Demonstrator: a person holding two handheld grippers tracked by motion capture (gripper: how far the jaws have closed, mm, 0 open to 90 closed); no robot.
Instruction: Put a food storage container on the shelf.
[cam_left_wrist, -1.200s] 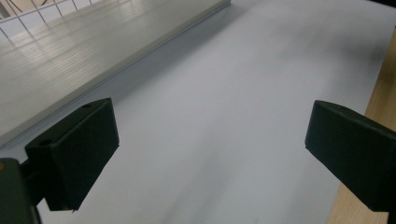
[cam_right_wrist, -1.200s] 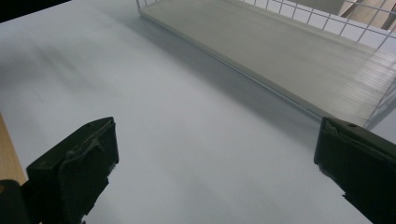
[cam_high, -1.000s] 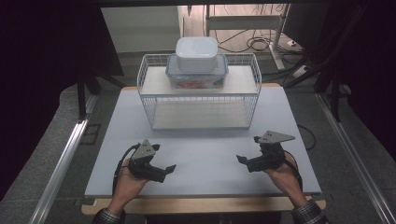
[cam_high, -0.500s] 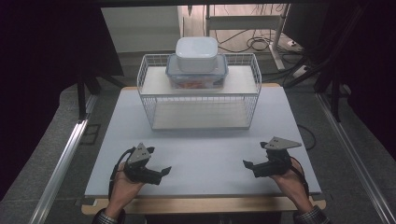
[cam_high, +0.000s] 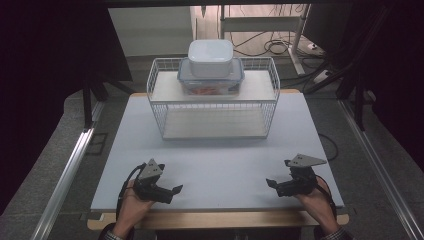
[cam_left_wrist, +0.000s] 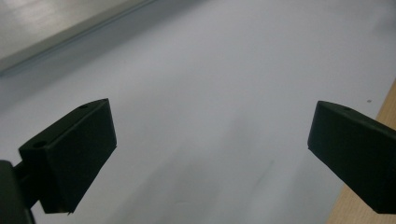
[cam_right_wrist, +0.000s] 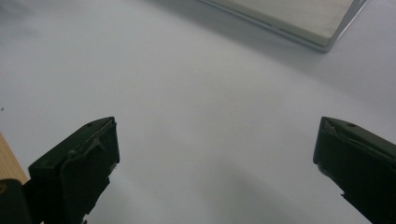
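A white wire rack (cam_high: 214, 107) with two shelves stands at the back middle of the white table (cam_high: 210, 160). On its top shelf sits a clear container with a blue-rimmed lid (cam_high: 186, 79), holding something orange-red, and a white lidded box (cam_high: 210, 57) is stacked on it. My left gripper (cam_high: 172, 190) rests low near the front left edge, jaws wide open over bare table (cam_left_wrist: 210, 154). My right gripper (cam_high: 273, 183) mirrors it at the front right, open with nothing between its jaws (cam_right_wrist: 215, 163). Both point inward, far from the rack.
The rack's lower shelf (cam_high: 215, 129) holds nothing. A wooden strip (cam_high: 220, 219) edges the table's front. Metal rails (cam_high: 67, 170) run along the floor on both sides, and cables (cam_high: 272, 47) lie behind the rack. The rack's base corner (cam_right_wrist: 322, 28) shows ahead of the right gripper.
Both grippers have drawn back toward the table's front edge, the hands lower in the view. The jaws stay open and the rack and containers have not moved.
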